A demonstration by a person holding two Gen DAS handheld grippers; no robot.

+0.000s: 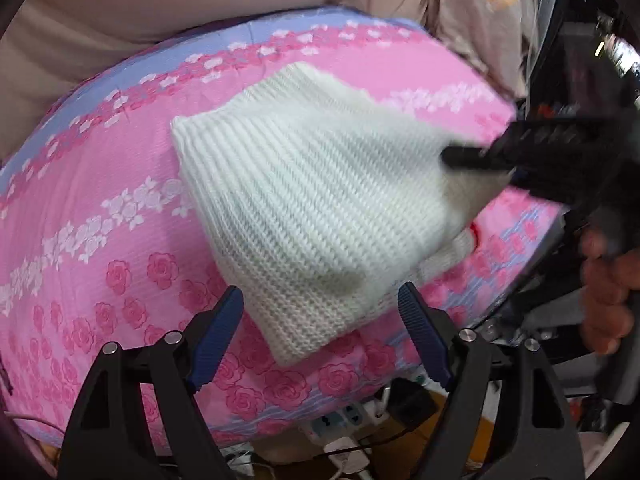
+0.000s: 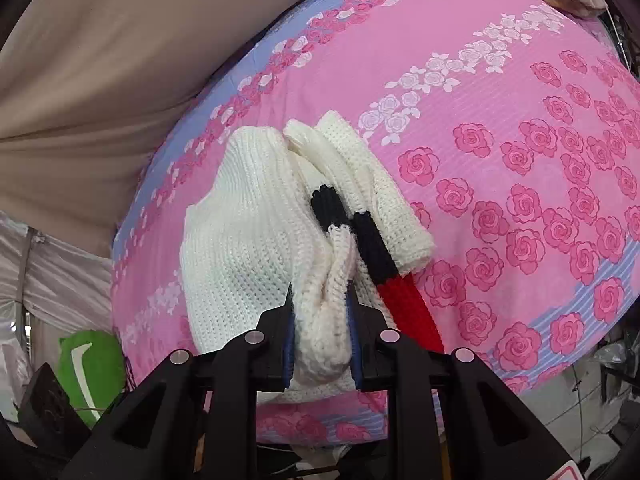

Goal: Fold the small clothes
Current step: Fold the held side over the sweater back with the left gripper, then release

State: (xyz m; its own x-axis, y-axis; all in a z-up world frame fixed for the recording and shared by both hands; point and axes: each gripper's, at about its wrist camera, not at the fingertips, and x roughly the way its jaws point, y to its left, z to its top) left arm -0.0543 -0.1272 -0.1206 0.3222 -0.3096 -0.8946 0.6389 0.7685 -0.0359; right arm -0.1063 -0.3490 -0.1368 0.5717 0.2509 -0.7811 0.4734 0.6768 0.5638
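Observation:
A small white knitted sweater lies on a pink rose-print sheet. My left gripper is open and empty, just in front of the sweater's near corner. My right gripper is shut on a bunched white fold of the sweater, next to its black and red striped trim. In the left wrist view the right gripper shows blurred at the sweater's right edge, lifting it.
Beige fabric lies beyond the sheet's far edge. A power strip and cables sit below the near edge. A green plush toy lies at the lower left in the right wrist view.

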